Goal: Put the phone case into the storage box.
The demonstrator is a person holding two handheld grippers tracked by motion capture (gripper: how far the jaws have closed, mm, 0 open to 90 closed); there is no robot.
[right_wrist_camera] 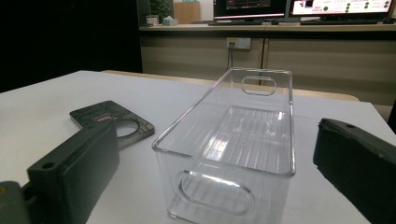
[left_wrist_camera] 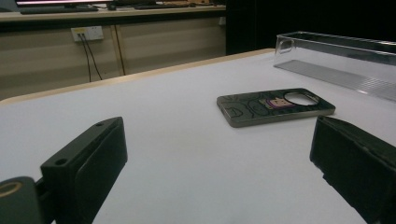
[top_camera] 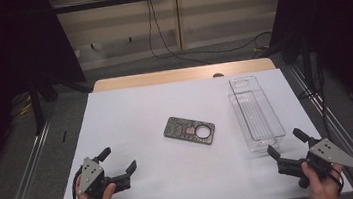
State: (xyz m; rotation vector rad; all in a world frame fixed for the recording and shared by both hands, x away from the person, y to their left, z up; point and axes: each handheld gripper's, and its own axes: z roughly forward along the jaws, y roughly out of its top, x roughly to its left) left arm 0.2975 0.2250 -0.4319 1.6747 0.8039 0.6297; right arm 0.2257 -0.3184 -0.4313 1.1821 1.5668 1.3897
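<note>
Phone case (top_camera: 189,130): dark, patterned, round camera cutout at its right end, lying flat mid-table, slightly skewed. Clear plastic bin (top_camera: 256,112): long, empty, upright, handle cutouts at both ends, right of the case, apart.

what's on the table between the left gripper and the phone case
Nothing: in the high view and the left gripper view, bare white table runs from the open left gripper to the phone case.
</note>
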